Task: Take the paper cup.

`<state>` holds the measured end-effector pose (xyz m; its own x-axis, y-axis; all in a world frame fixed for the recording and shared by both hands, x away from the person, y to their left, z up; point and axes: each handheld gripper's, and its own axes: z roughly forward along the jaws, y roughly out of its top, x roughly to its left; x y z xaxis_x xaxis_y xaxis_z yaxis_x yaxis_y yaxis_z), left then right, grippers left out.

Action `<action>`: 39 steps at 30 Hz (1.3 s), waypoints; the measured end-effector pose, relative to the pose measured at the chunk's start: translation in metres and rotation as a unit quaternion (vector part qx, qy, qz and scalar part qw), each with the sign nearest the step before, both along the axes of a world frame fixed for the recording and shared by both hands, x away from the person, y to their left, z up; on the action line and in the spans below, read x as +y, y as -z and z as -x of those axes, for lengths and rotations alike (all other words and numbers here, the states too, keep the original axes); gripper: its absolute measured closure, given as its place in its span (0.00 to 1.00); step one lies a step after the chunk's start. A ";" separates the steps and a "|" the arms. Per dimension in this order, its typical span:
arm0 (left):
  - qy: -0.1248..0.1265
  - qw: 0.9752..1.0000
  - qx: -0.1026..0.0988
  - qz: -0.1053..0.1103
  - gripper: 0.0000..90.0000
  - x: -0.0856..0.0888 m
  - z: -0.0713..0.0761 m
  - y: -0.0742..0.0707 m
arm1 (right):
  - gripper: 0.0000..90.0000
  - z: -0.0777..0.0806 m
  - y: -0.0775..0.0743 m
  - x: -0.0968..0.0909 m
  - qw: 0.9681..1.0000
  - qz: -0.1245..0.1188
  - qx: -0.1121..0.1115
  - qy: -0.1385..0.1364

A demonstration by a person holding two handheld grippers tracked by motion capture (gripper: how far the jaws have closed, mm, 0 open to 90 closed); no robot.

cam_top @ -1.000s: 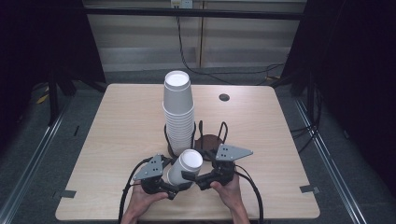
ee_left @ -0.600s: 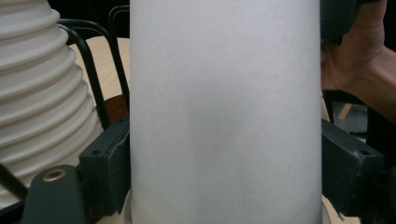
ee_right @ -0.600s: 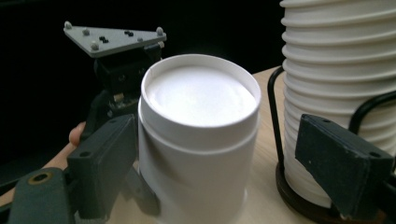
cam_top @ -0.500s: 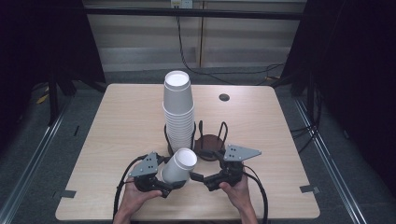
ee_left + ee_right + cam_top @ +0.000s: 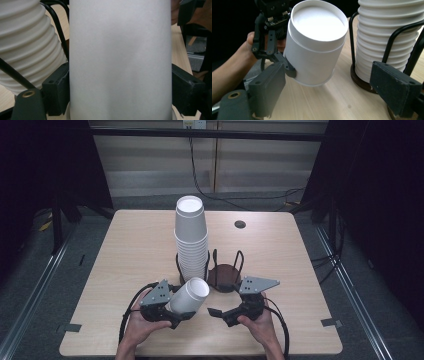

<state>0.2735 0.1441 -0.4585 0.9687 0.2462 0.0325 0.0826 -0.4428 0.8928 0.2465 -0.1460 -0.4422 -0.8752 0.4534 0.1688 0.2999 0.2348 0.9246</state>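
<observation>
Near the table's [image 5: 125, 250] front edge, your left gripper [image 5: 176, 311] is clamped on a white cup [image 5: 190, 295], jaws pressed to its sides, the cup tilted off the surface with its mouth facing up and away from you. Your right gripper [image 5: 216, 312] sits just beside it, jaws spread wide and holding nothing. Beyond them, toward the middle, the stack of cups [image 5: 190, 237] stands upright in a black wire holder [image 5: 225, 275]
</observation>
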 end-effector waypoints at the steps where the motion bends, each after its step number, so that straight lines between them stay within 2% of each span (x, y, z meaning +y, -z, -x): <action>1: -0.001 1.000 -0.002 -0.007 0.20 0.000 0.000 0.000 | 0.14 0.000 0.000 0.000 1.000 0.006 0.001 -0.001; 2: -0.001 1.000 0.001 -0.008 0.20 -0.001 0.000 0.000 | 0.14 0.000 0.000 0.000 1.000 0.011 0.002 -0.002; 3: 0.004 1.000 -0.003 -0.020 0.20 0.000 -0.001 0.000 | 0.14 0.000 -0.001 0.000 1.000 0.016 0.003 -0.003; 6: 0.005 1.000 -0.001 -0.027 0.20 0.000 -0.001 0.001 | 0.14 -0.001 -0.002 0.001 0.999 0.030 0.007 -0.013; 7: 0.004 1.000 0.003 -0.027 0.20 -0.001 -0.002 0.002 | 0.14 -0.001 -0.002 0.002 0.999 0.036 0.010 -0.016; 10: -0.004 0.999 -0.002 -0.045 0.20 -0.003 0.000 0.003 | 0.14 -0.002 -0.004 0.004 0.998 0.055 0.011 -0.022; 16: 0.001 0.999 0.003 -0.049 0.20 -0.002 0.000 0.001 | 0.14 -0.003 -0.004 0.007 0.995 0.093 0.011 -0.026; 18: 0.002 0.998 -0.002 -0.068 0.20 -0.002 0.000 -0.001 | 0.14 -0.004 -0.005 0.008 0.994 0.105 0.011 -0.030; 23: -0.004 0.997 -0.006 -0.075 0.19 -0.001 0.003 -0.006 | 0.14 -0.004 -0.007 0.009 0.993 0.113 0.017 -0.037; 28: -0.005 0.993 -0.016 -0.115 0.19 -0.005 0.002 -0.008 | 0.15 -0.004 -0.010 0.013 0.988 0.151 0.012 -0.040; 31: 0.005 0.993 -0.013 -0.115 0.19 -0.006 0.002 -0.010 | 0.15 -0.005 -0.013 0.015 0.986 0.165 0.012 -0.039; 34: -0.005 0.993 -0.013 -0.119 0.19 -0.006 0.001 -0.013 | 0.15 -0.008 -0.014 0.016 0.983 0.175 0.020 -0.049; 37: 0.004 0.991 -0.026 -0.135 0.19 -0.007 0.002 -0.019 | 0.15 -0.009 -0.015 0.021 0.977 0.205 0.027 -0.054; 39: 0.006 0.990 -0.024 -0.140 0.19 -0.007 0.002 -0.022 | 0.15 -0.010 -0.016 0.022 0.973 0.221 0.029 -0.057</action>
